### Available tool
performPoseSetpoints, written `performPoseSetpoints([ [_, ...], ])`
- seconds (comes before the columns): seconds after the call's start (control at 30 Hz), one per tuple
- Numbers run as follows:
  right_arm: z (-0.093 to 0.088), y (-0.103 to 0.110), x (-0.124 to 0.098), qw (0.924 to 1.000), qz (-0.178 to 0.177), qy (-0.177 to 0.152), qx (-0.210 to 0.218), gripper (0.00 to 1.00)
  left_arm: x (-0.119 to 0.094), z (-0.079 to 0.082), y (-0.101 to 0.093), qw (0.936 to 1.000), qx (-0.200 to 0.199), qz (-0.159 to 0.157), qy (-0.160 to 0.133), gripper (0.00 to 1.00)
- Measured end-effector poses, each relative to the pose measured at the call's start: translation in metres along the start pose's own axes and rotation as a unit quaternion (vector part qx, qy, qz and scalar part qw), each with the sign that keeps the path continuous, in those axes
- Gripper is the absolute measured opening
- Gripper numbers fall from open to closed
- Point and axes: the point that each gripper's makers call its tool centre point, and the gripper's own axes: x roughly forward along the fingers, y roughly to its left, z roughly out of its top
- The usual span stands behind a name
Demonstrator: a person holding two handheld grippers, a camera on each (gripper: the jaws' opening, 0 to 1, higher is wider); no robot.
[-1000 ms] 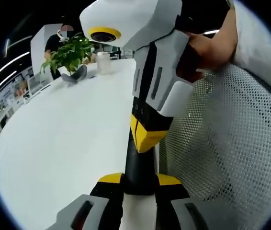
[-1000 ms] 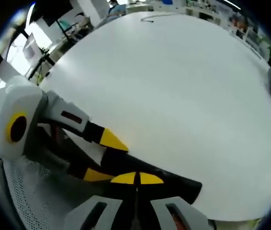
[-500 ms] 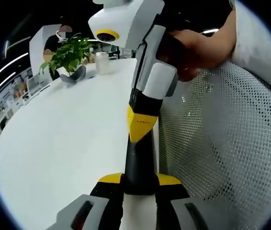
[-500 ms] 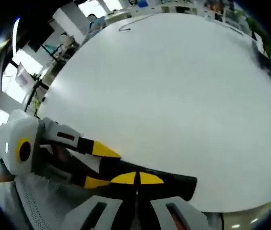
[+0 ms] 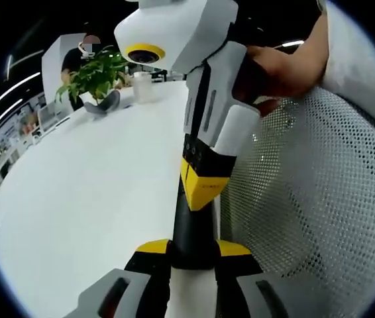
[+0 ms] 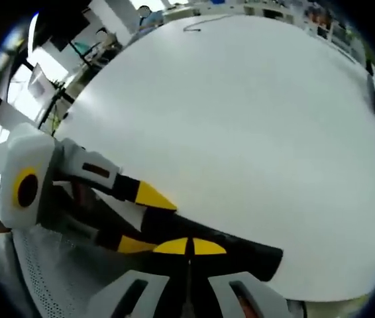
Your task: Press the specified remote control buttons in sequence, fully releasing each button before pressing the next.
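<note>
A black remote control (image 5: 193,225) stands between my left gripper's (image 5: 194,248) yellow-tipped jaws, which are shut on its sides near the table's edge. From above, my right gripper (image 5: 204,189) comes down with its tips shut together and set against the remote's upper part. A person's hand (image 5: 277,66) holds that gripper. In the right gripper view, my right gripper (image 6: 189,246) points its closed yellow tips onto the remote (image 6: 257,255). My left gripper (image 6: 141,218) reaches in from the left and clamps the remote. The buttons are hidden.
The white table (image 5: 88,192) stretches away to the left. A potted plant (image 5: 98,83) and a pale cup (image 5: 143,86) stand at its far end, with a person behind them. A white mesh chair back (image 5: 307,199) is close on the right. A thin cable (image 6: 201,25) lies far across the table.
Half a second ago the right gripper's tip sat a little higher and more upright on the remote. It has come back down to where it was a second ago. The left gripper has held still.
</note>
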Motion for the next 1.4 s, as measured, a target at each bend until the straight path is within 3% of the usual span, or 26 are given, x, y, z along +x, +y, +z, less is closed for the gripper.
performPoseSetpoints([
  [0.53, 0.002, 0.000, 0.000, 0.9981, -0.029, -0.010, -0.053, 0.00, 0.002, 0.002, 0.002, 0.9999, -0.010, 0.010, 0.008, 0.24],
  [0.67, 0.004, -0.002, -0.002, 0.9990, -0.018, -0.015, -0.038, 0.00, 0.002, 0.002, 0.002, 0.9999, -0.011, 0.011, 0.007, 0.24],
  [0.87, 0.022, 0.002, -0.018, 0.9970, 0.004, -0.075, -0.016, 0.00, 0.002, 0.002, 0.002, 0.9999, -0.009, 0.011, 0.007, 0.24],
  [1.03, 0.052, -0.001, -0.050, 0.9814, -0.023, -0.186, -0.039, 0.00, 0.003, 0.002, 0.002, 0.9999, -0.009, 0.012, 0.009, 0.24],
  [1.17, 0.053, -0.012, -0.072, 0.9744, -0.048, -0.217, -0.030, 0.00, 0.002, 0.001, 0.003, 0.9996, -0.015, 0.014, 0.018, 0.24],
  [1.2, 0.055, -0.016, -0.078, 0.9707, -0.056, -0.232, -0.027, 0.00, 0.002, 0.001, 0.003, 0.9996, -0.016, 0.014, 0.018, 0.24],
  [1.3, 0.061, -0.033, -0.108, 0.9503, -0.093, -0.296, -0.019, 0.00, 0.001, 0.000, 0.004, 0.9995, -0.016, 0.017, 0.020, 0.24],
  [1.4, 0.059, -0.048, -0.124, 0.9431, -0.127, -0.307, -0.014, 0.00, 0.001, 0.000, 0.004, 0.9995, -0.016, 0.016, 0.022, 0.24],
])
